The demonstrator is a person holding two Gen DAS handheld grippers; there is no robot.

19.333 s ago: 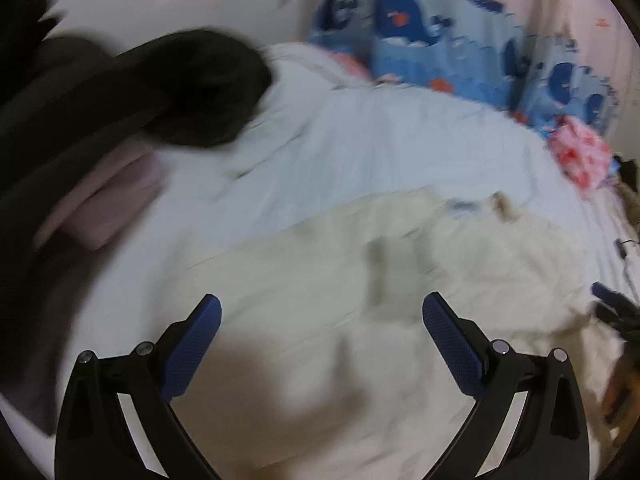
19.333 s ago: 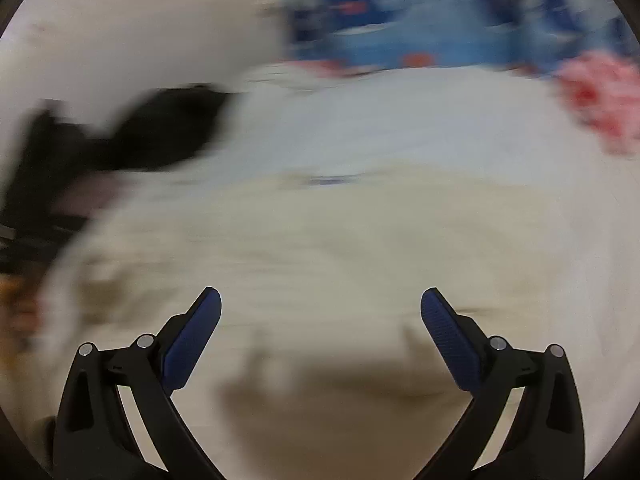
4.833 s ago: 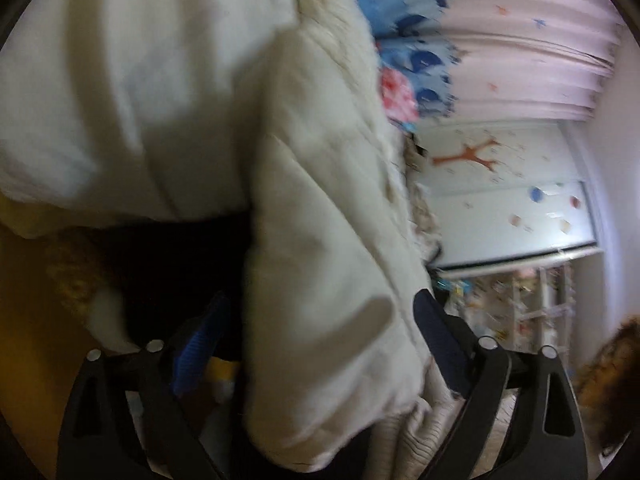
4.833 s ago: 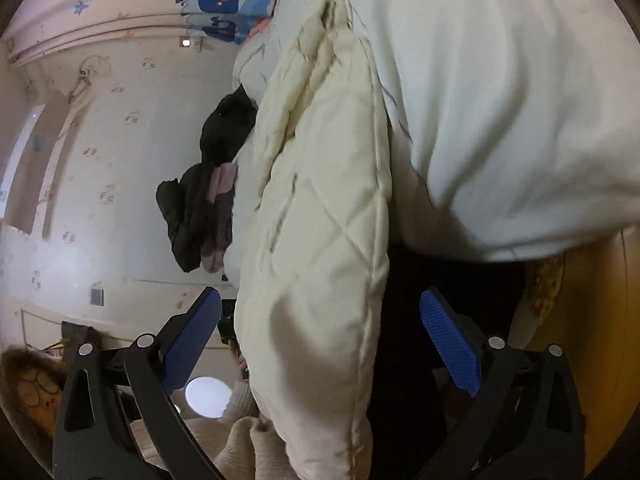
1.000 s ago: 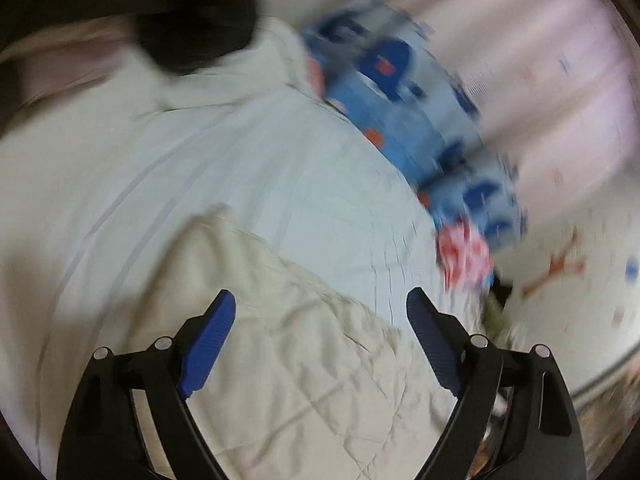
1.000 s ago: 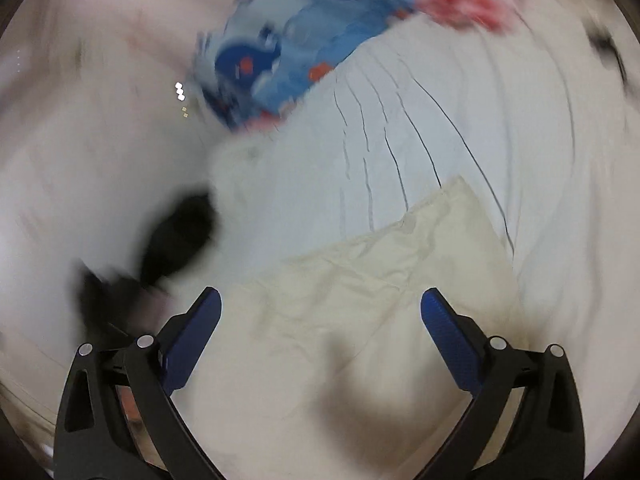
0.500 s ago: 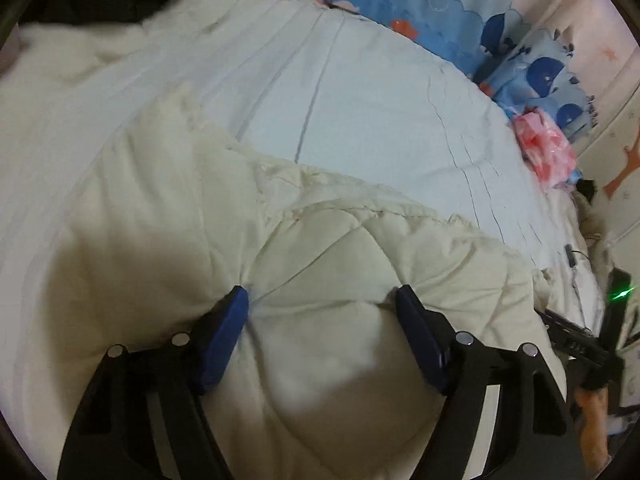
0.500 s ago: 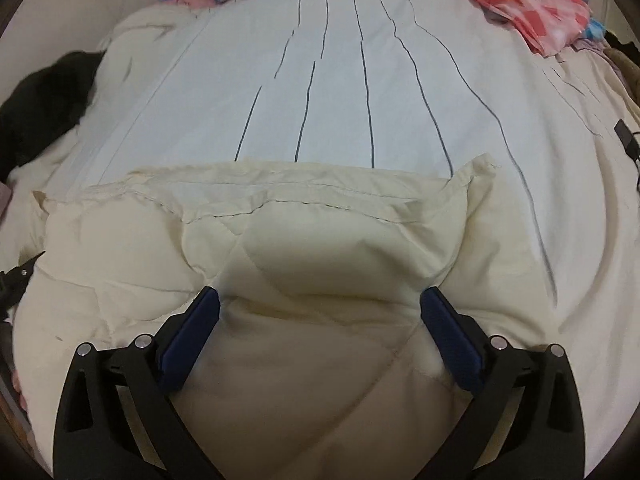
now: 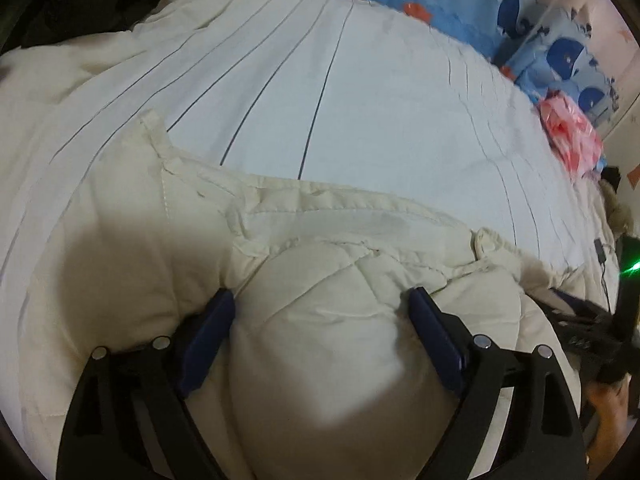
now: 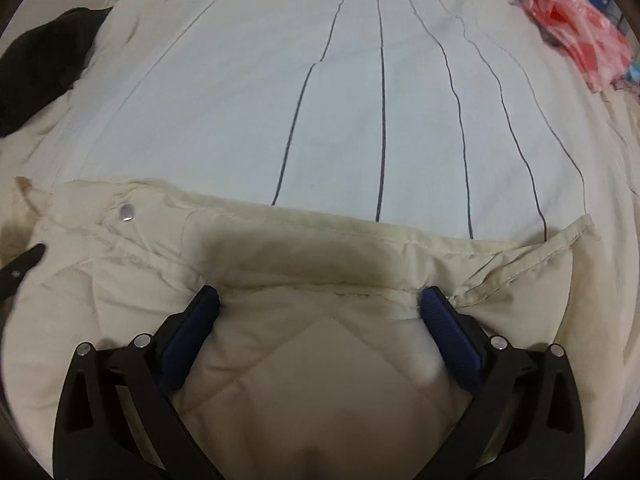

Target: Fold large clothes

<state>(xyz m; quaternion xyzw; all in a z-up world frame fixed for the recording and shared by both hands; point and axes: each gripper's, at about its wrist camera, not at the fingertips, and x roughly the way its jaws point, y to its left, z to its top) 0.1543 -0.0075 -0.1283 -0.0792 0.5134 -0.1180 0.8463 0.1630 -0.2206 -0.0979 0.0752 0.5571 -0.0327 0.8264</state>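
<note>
A cream quilted coat (image 9: 132, 240) lies on the bed, near edge. It also fills the lower half of the right wrist view (image 10: 320, 272), with a metal snap (image 10: 127, 211) at its left. My left gripper (image 9: 320, 304) is open, its blue fingers pressed down on either side of a puffy bulge of the coat. My right gripper (image 10: 320, 304) is open too, fingers straddling a quilted fold of the coat just below its hem seam. Neither gripper pinches the fabric.
The bed has a white sheet with thin dark stripes (image 9: 360, 120) (image 10: 380, 100). Blue whale-print pillows (image 9: 460, 8) and a pink bag (image 9: 572, 136) (image 10: 576, 12) lie at the far side. Dark clothes (image 10: 36, 76) sit at the far left. The other gripper (image 9: 592, 336) shows at right.
Both grippers have pushed lower and closer into the coat; the padding now bulges up between the fingers. The coat's hem sits nearer in both views.
</note>
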